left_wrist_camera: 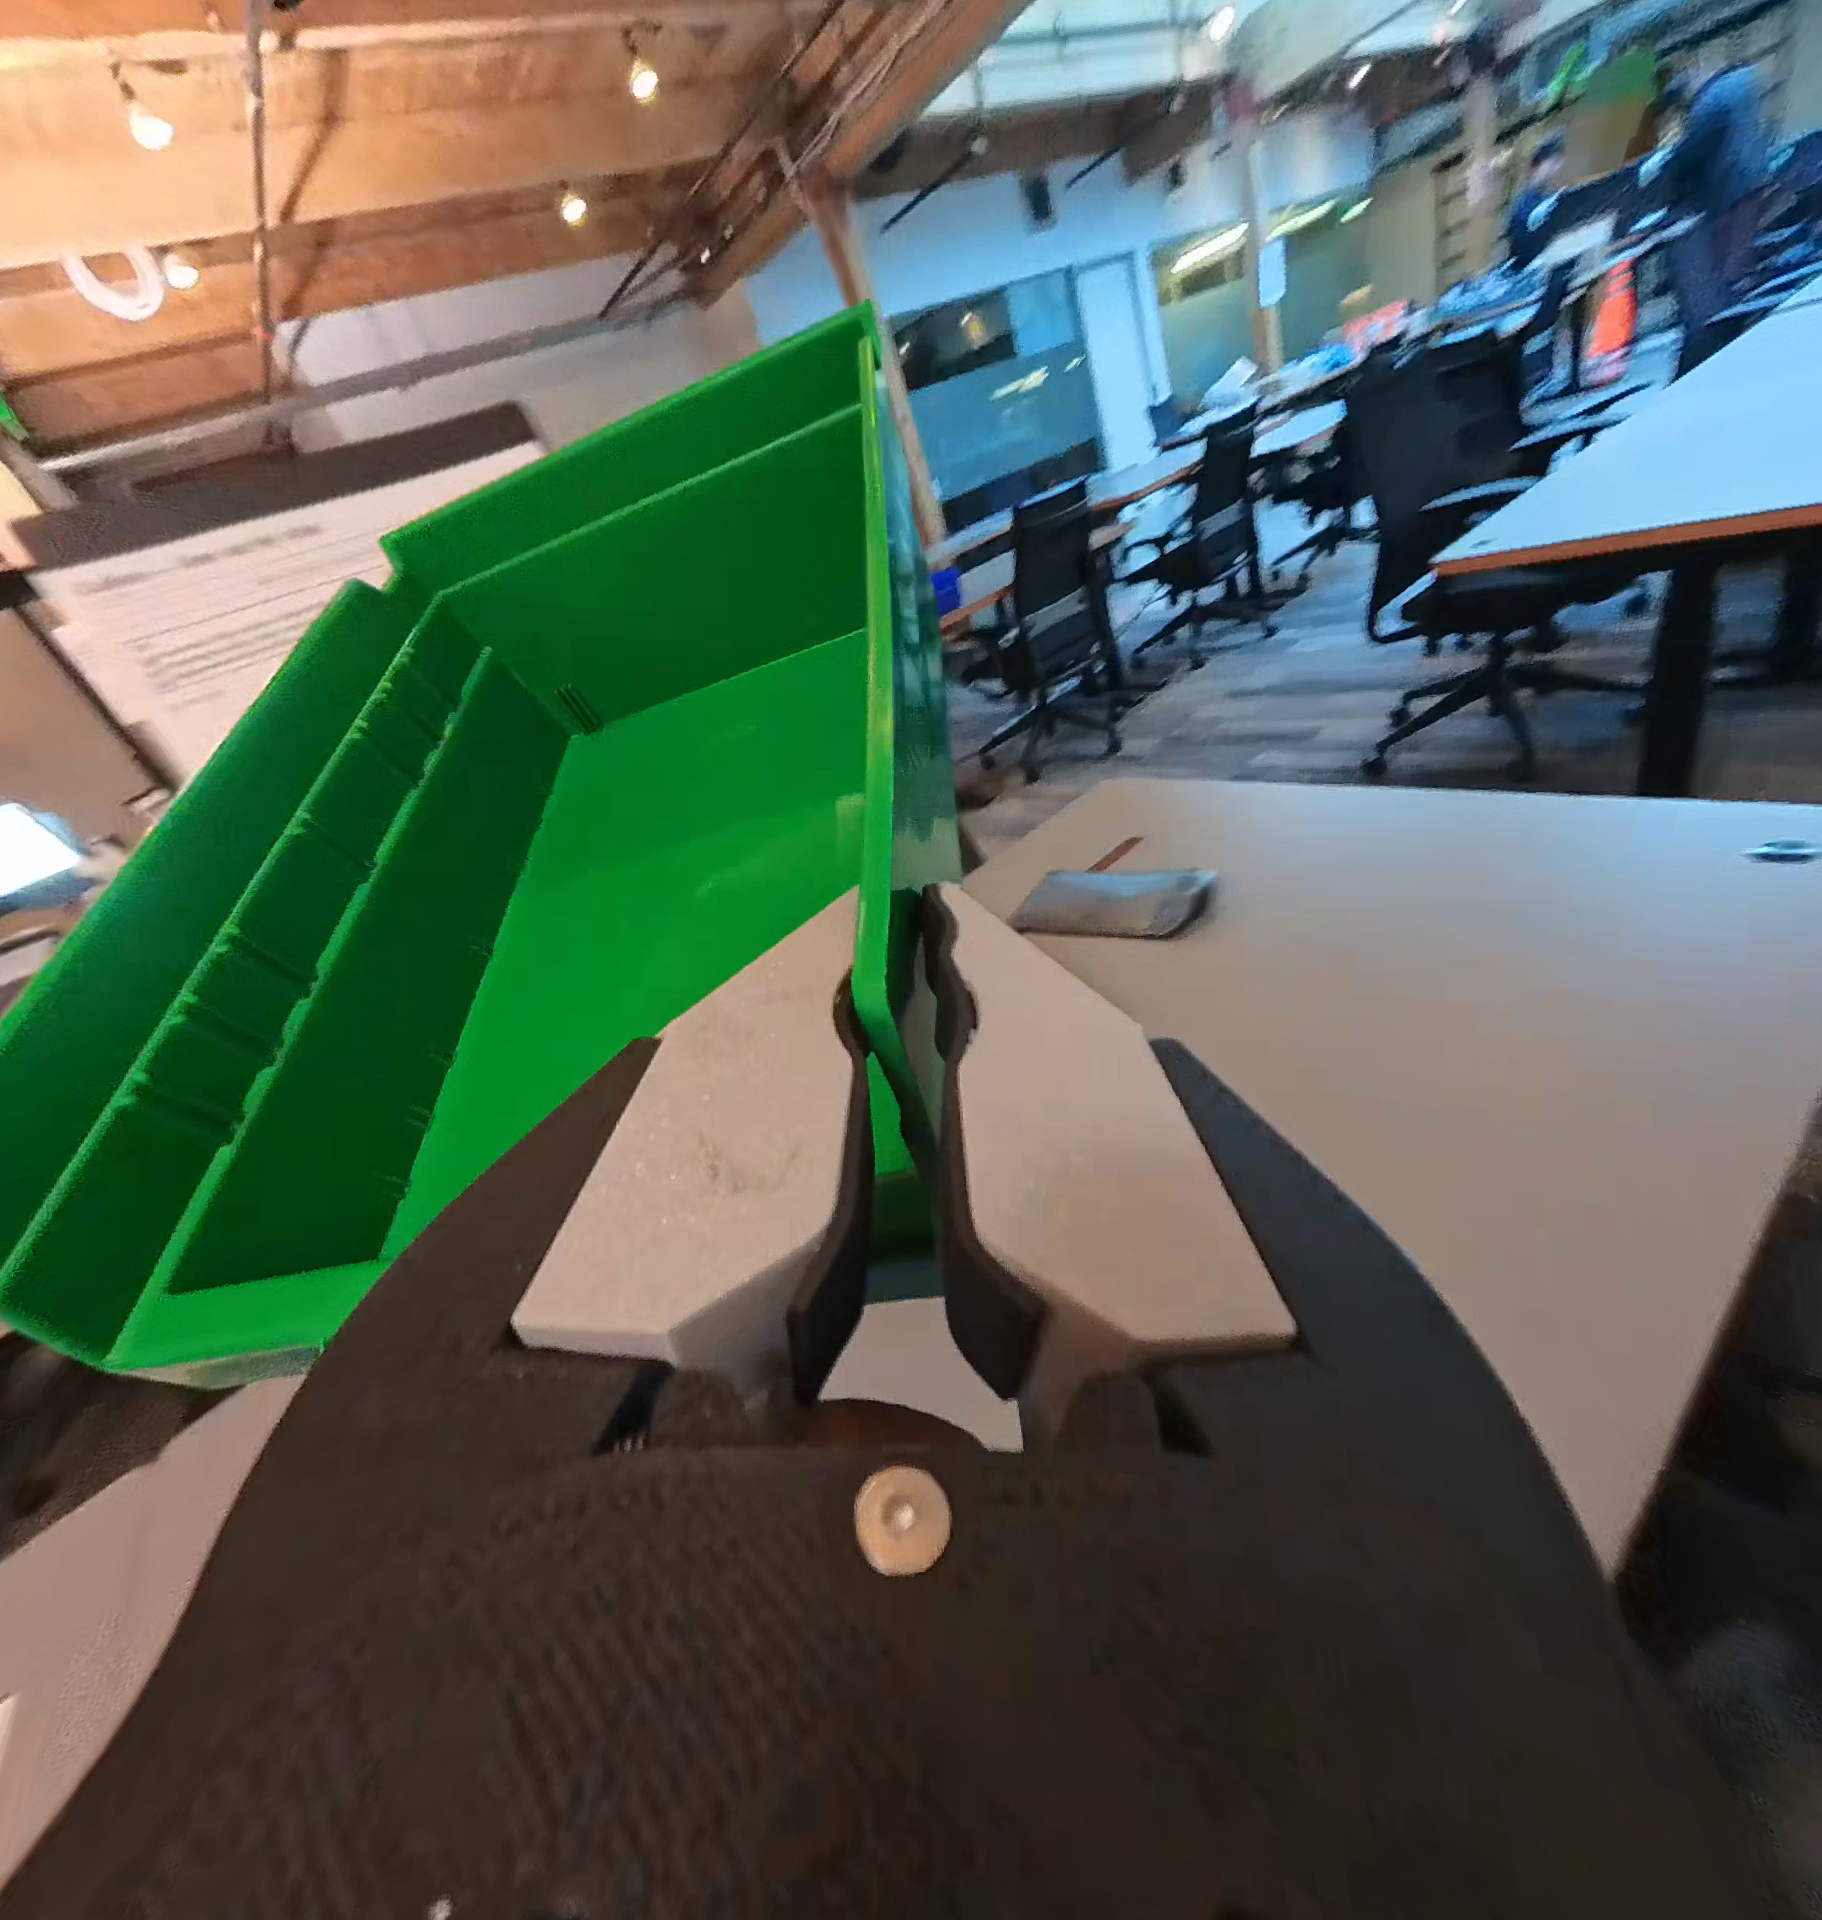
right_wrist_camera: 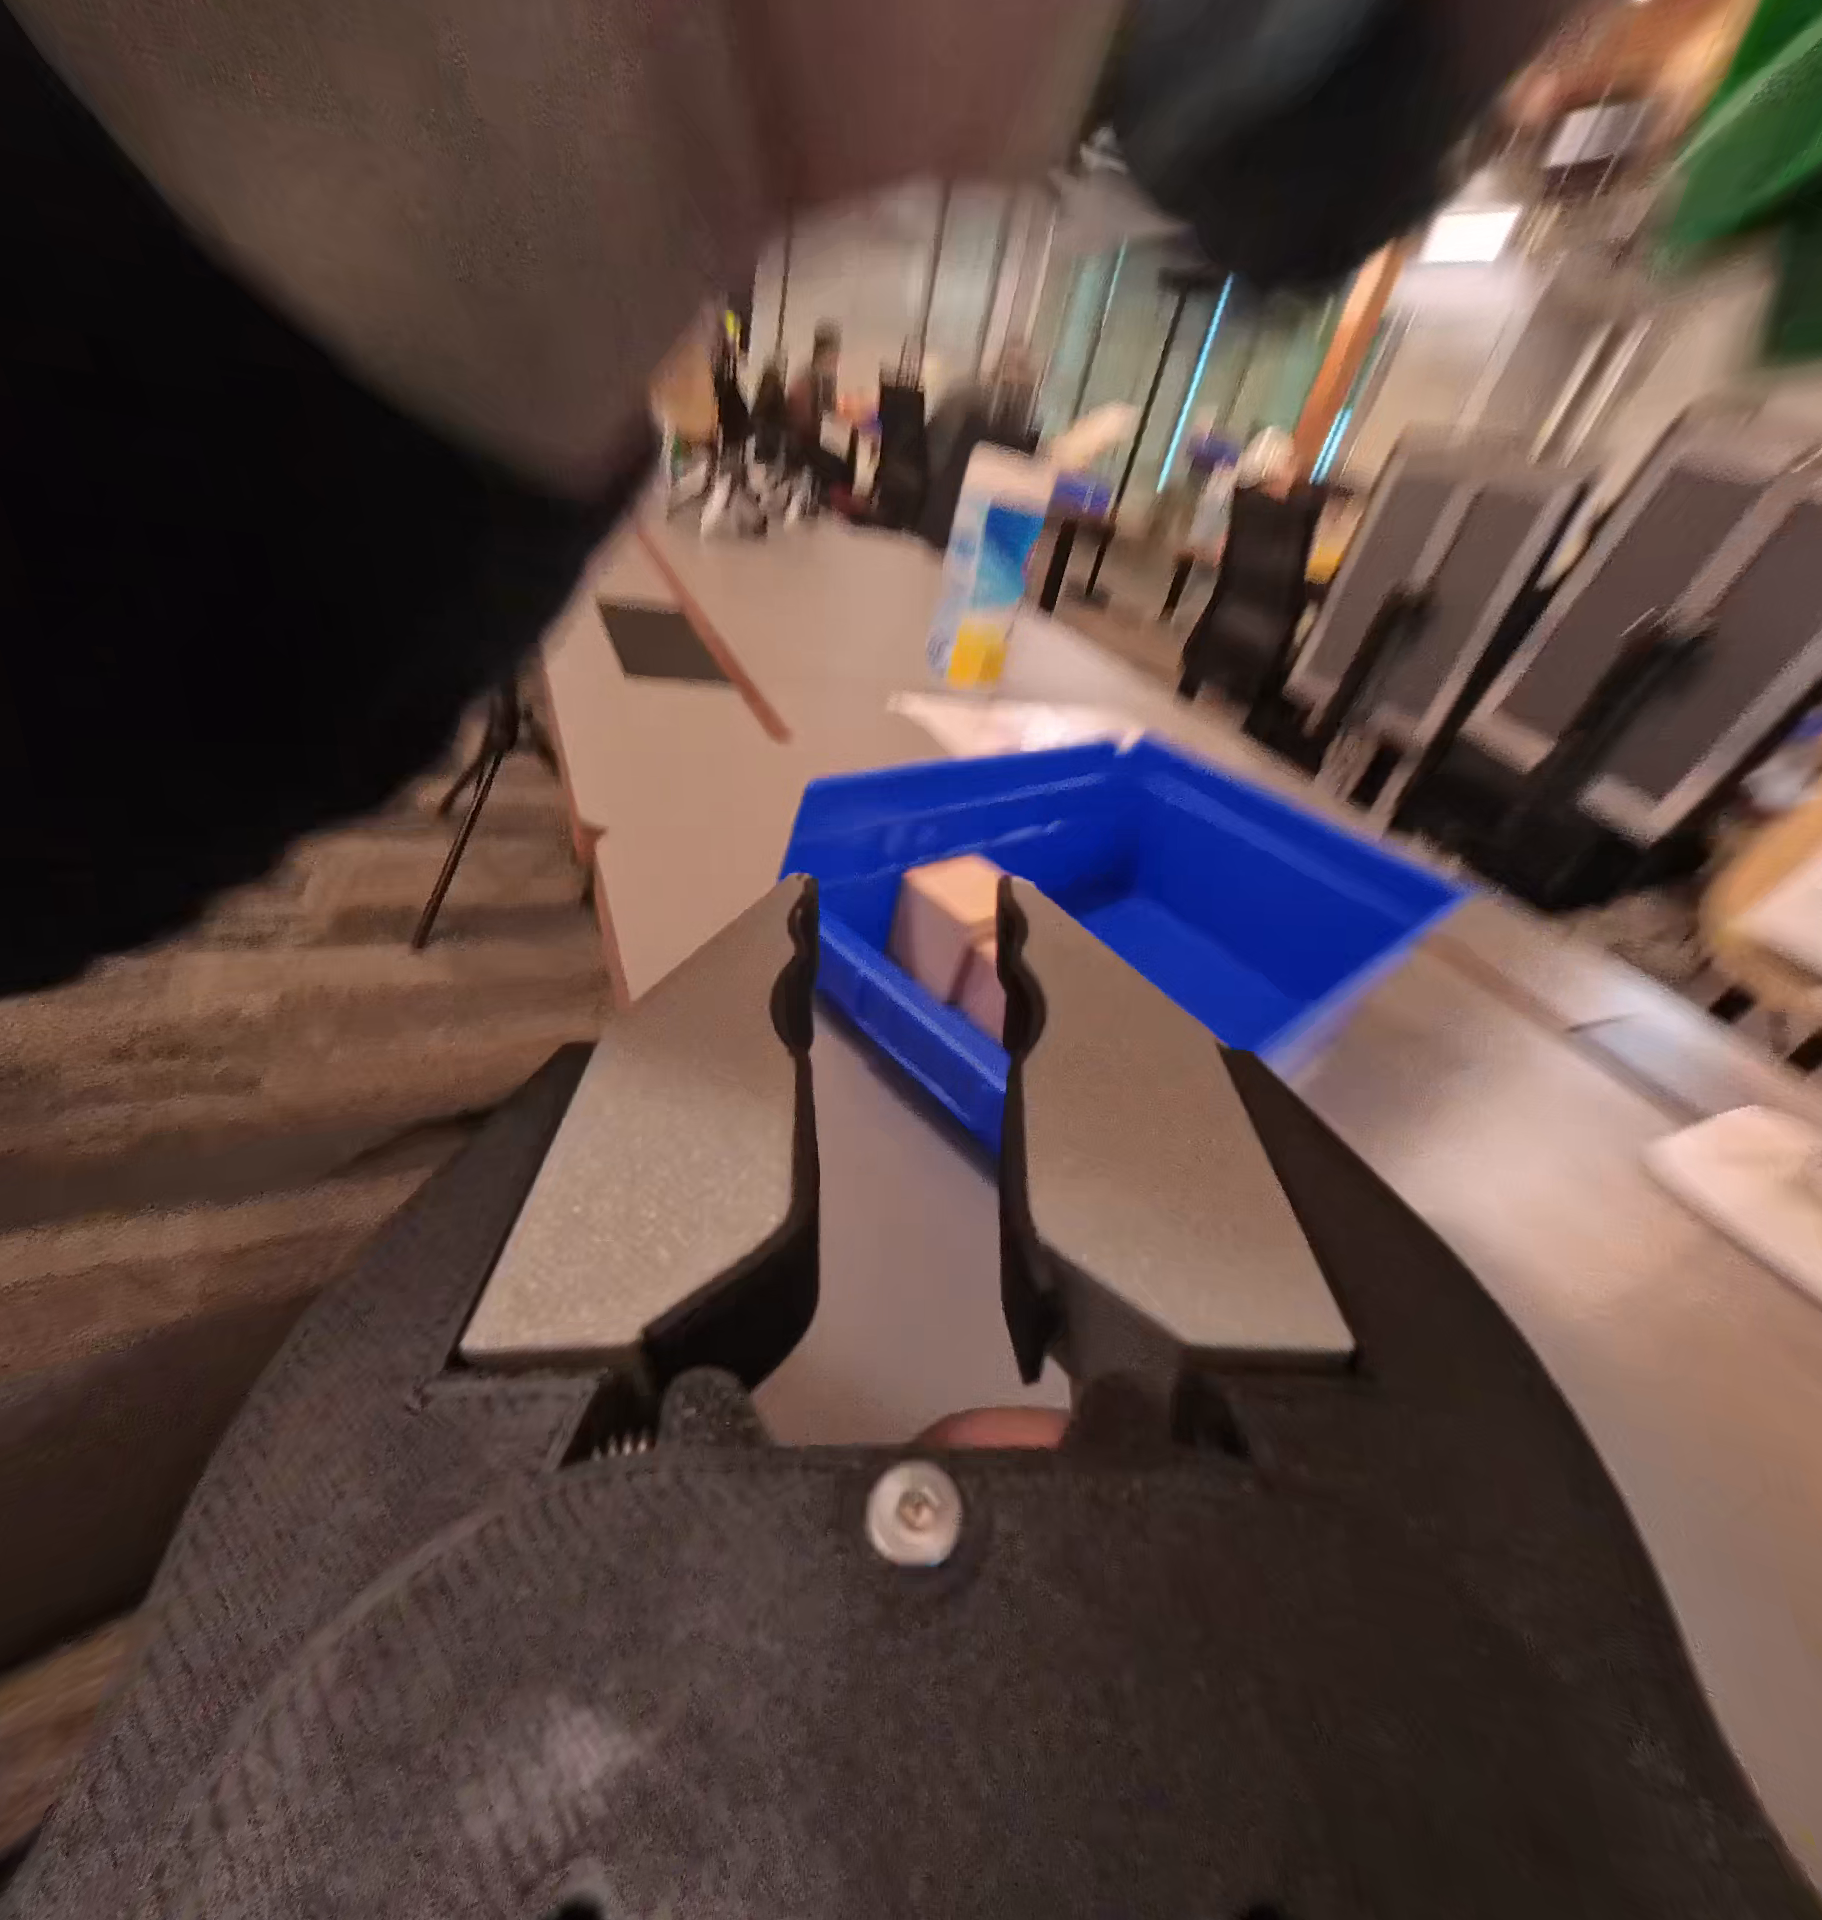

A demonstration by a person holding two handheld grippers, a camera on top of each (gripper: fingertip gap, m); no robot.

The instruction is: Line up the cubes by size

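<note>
A: Left gripper [left_wrist_camera: 891, 935]: its fingers [left_wrist_camera: 741, 1122] are clamped on the right wall of the green bin [left_wrist_camera: 616, 790], which is lifted and tilted, nothing visible inside.

B: And the right gripper [right_wrist_camera: 902, 914]?

A: Fingers apart, holding nothing, aimed at the blue bin [right_wrist_camera: 1177, 883] on the counter [right_wrist_camera: 1509, 1351]. Cubes [right_wrist_camera: 943, 925] sit at its near-left end.

B: So we're still unpacking, I'd judge. Next: reach in and close on one cube.
</note>
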